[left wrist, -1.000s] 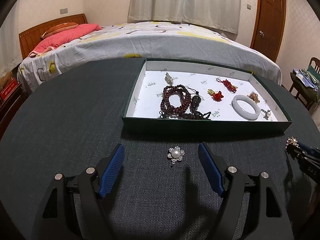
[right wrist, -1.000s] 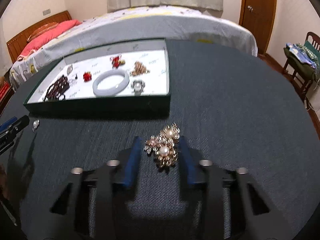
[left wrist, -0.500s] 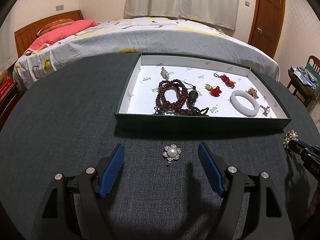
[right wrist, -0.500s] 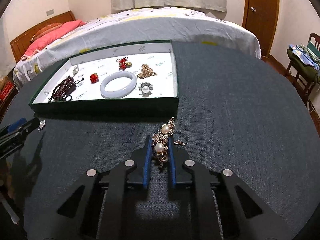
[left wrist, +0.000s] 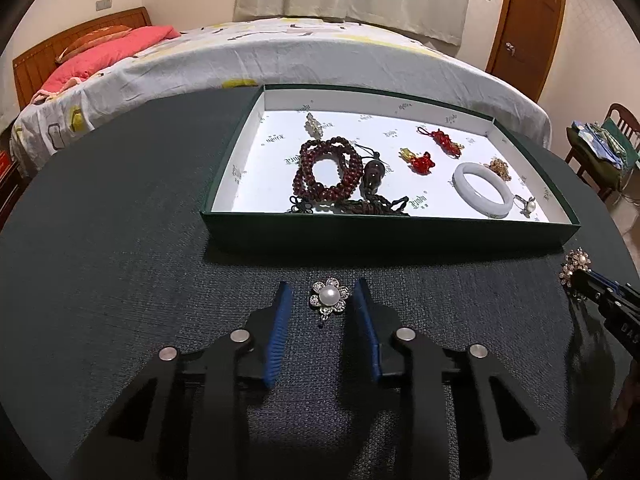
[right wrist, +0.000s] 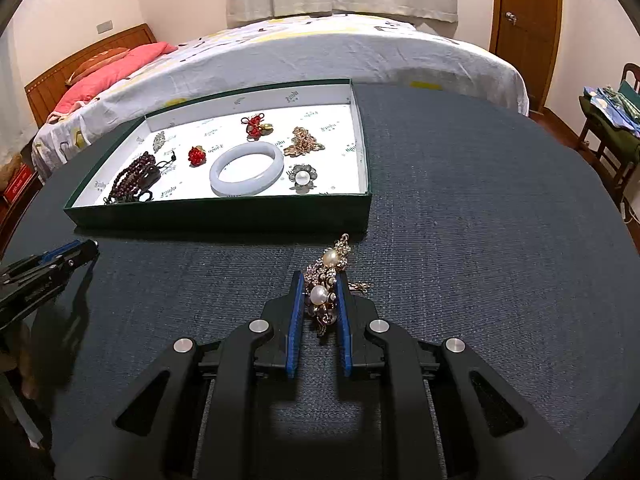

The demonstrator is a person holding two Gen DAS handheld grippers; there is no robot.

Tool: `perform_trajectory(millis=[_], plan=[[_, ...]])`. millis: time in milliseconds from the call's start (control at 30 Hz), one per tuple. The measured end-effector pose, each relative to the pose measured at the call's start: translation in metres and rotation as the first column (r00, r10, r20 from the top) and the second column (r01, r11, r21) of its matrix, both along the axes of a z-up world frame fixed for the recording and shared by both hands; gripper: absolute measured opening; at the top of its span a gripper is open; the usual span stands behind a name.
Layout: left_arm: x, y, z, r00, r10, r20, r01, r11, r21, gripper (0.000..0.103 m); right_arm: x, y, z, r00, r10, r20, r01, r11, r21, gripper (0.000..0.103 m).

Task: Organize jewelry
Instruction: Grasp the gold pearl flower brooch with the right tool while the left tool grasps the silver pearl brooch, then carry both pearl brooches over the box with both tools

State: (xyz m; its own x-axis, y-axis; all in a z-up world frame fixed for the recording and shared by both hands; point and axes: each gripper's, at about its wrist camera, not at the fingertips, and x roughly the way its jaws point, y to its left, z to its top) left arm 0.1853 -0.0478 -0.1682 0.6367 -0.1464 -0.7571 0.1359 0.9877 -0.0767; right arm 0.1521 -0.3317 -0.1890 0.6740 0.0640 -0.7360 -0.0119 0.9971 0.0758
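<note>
Left wrist view
My left tongs (left wrist: 323,292): partly open, blue pads on either side of the pearl flower brooch (left wrist: 329,296), narrow gaps on both sides, nothing gripped.
Pearl flower brooch: flat on the dark tabletop (left wrist: 120,264), just near of the green tray (left wrist: 384,236).
Green tray: white-lined; holds a dark red bead bracelet (left wrist: 326,170), a dark pendant with cord (left wrist: 373,174), two red knot charms (left wrist: 421,162), a pale jade bangle (left wrist: 482,190) and a small pearl ring (left wrist: 527,205) at its near right corner.
My right tongs (left wrist: 580,282): enter from the right edge, a pearl cluster showing at their tip.
Far side: a bed (left wrist: 280,52) with a pink pillow.

Right wrist view
My right tongs (right wrist: 319,282): pads pressed onto the gold pearl cluster brooch (right wrist: 324,280), holding it; its far end with one pearl sticks out past the pads.
Gold pearl cluster brooch: over the tabletop (right wrist: 480,240), near the tray's (right wrist: 224,218) near right corner; whether it touches the cloth I cannot tell.
Tray contents here: jade bangle (right wrist: 247,174), a pearl flower piece (right wrist: 303,176) right of it, a gold piece (right wrist: 303,142) farther back.
My left tongs (right wrist: 86,250): at the left edge, low over the tabletop.
</note>
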Motion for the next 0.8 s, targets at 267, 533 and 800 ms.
perform_trajectory(millis=[267, 533, 800], plan=[[0.000, -0.001, 0.000, 1.000, -0.013, 0.001, 0.013, 1.000, 0.003, 0.019, 0.000, 0.001, 0.000, 1.000, 0.004, 0.000, -0.004, 1.000, 0.007, 0.016], [-0.005, -0.002, 0.004, 0.999, -0.019, 0.027, 0.019, 1.000, 0.007, 0.019, 0.000, 0.004, 0.001, 1.000, 0.011, 0.003, -0.011, 1.000, 0.013, 0.016], [-0.007, -0.002, 0.015, 0.998, -0.027, 0.051, 0.027, 1.000, -0.001, 0.015, -0.002, 0.007, 0.008, 0.999, 0.024, 0.021, -0.024, 0.999, 0.021, 0.016]])
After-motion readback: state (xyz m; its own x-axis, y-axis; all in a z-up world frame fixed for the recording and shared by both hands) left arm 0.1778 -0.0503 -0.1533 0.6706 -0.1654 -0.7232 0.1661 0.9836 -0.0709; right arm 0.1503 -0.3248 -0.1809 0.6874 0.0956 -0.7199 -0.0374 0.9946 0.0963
